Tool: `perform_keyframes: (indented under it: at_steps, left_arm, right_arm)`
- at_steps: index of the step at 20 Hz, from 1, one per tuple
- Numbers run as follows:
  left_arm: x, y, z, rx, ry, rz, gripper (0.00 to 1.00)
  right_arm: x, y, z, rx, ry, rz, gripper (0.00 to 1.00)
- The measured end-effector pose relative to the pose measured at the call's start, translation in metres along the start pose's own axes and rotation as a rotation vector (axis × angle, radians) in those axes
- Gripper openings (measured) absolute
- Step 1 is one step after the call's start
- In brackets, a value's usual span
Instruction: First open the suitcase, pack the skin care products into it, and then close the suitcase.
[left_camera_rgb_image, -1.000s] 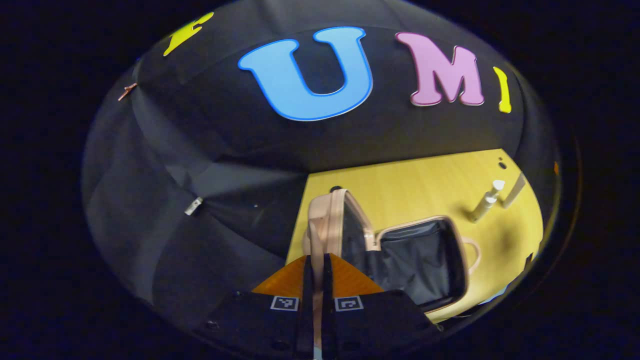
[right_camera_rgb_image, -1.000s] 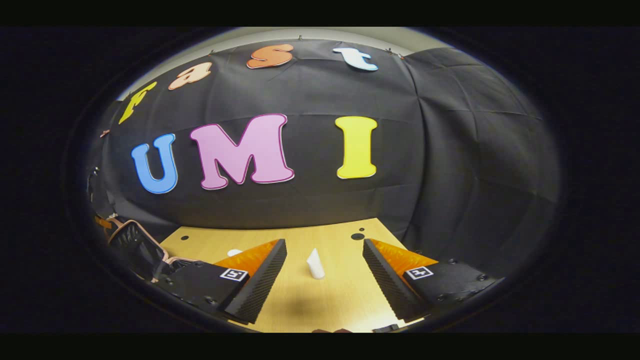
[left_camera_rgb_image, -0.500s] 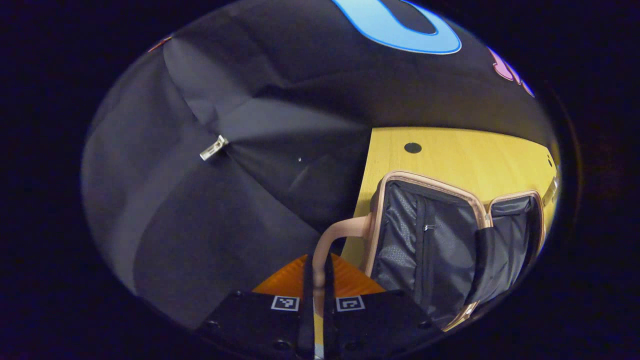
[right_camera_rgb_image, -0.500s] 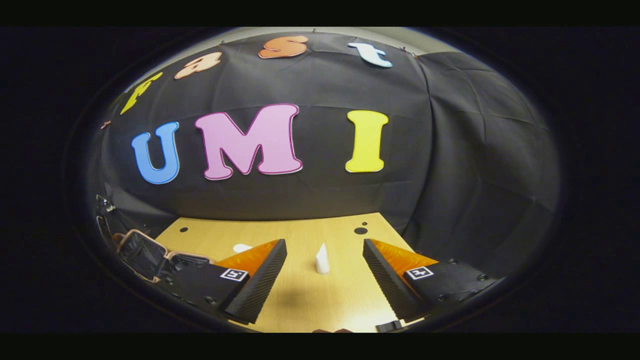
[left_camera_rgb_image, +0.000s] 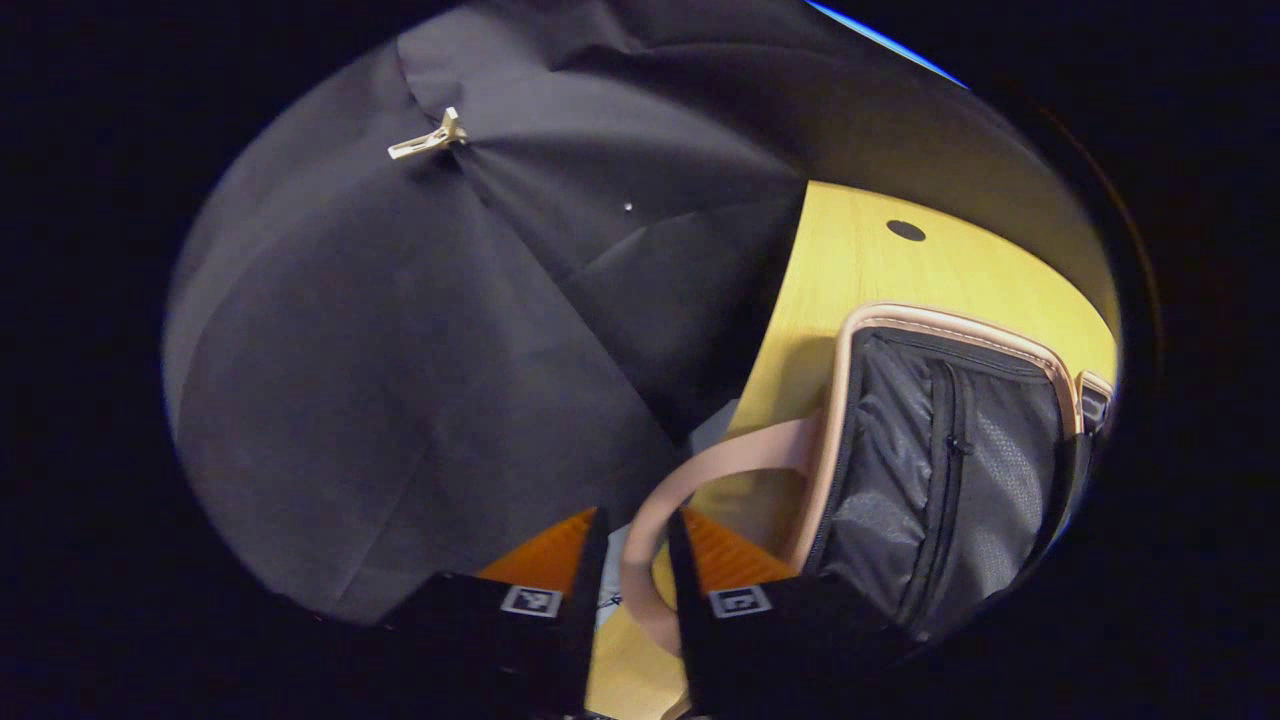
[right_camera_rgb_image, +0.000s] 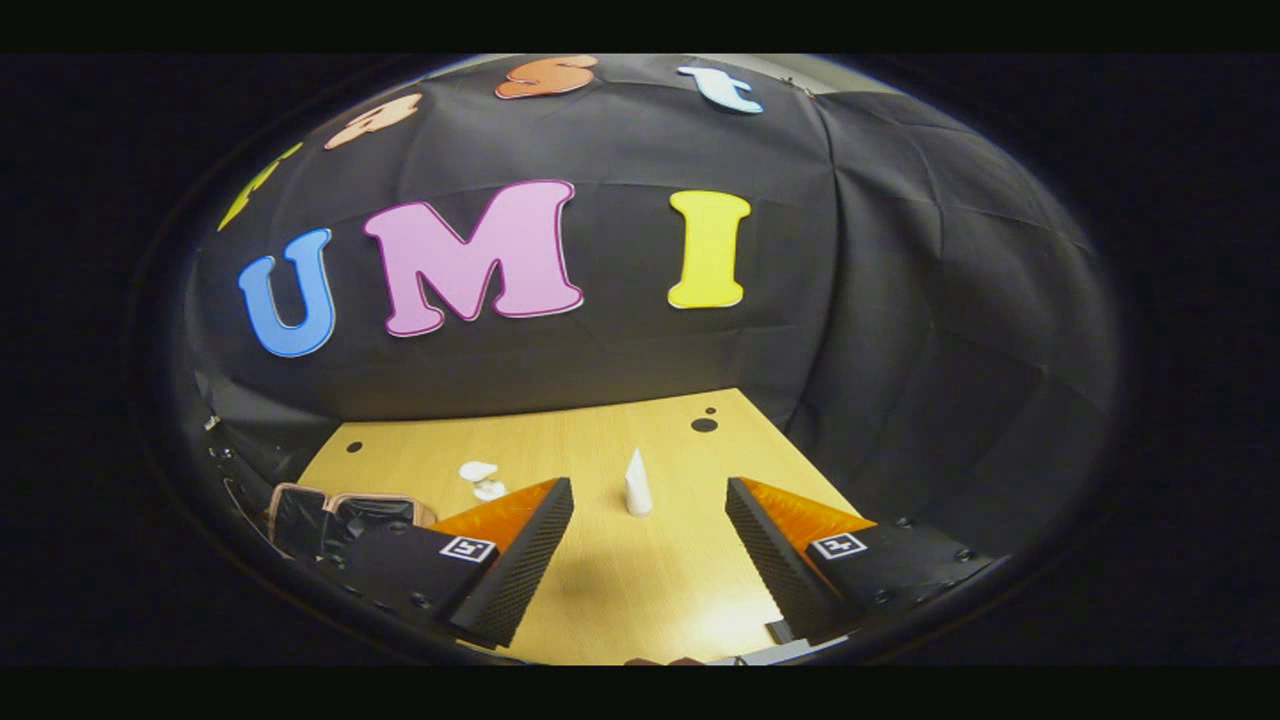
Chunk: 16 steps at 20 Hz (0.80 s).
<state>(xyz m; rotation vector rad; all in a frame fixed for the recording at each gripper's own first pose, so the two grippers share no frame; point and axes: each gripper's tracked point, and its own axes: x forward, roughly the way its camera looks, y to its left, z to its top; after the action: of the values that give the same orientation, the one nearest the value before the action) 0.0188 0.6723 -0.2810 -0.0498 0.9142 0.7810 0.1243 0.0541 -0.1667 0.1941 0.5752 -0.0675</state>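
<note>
Suitcase (left_camera_rgb_image: 940, 450) lying open on the table (left_camera_rgb_image: 850, 260), lid laid flat, so the lined inside is ready for packing. Left gripper (left_camera_rgb_image: 634, 560) around the pink handle (left_camera_rgb_image: 690, 480), fingers a little apart, seemingly letting go. Right gripper (right_camera_rgb_image: 650, 555) wide apart and holding nothing, aimed at the white tube (right_camera_rgb_image: 636, 485), probably the next pick. Right gripper view also giving a second white product (right_camera_rgb_image: 480, 476) farther left, near the suitcase.
</note>
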Motion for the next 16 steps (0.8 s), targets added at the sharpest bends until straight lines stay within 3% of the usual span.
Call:
perform_keyframes:
  at_steps: [2,4,6,9,12,16]
  left_arm:
    - [-0.014,0.011,0.005,-0.088,-0.044,0.021,0.72]
    - [-0.041,0.006,0.023,-0.208,-0.142,-0.004,0.98]
    - [-0.084,0.003,0.047,-0.237,-0.288,-0.023,0.98]
    - [-0.152,-0.024,0.068,-0.162,-0.431,-0.052,0.98]
    - [-0.229,-0.102,0.079,-0.096,-0.513,-0.2,0.96]
    - [-0.336,-0.248,0.064,0.014,-0.608,-0.434,0.96]
  right_arm:
    - [0.008,0.005,-0.014,0.006,0.032,0.005,0.98]
    - [0.018,0.013,-0.027,-0.001,0.057,0.019,0.98]
    - [0.024,0.022,-0.038,0.001,0.084,0.05,0.98]
    - [0.033,0.028,-0.042,-0.016,0.086,0.081,0.98]
    - [0.048,0.023,-0.051,-0.024,0.094,0.092,0.98]
    - [0.068,0.006,-0.054,-0.028,0.071,0.084,0.98]
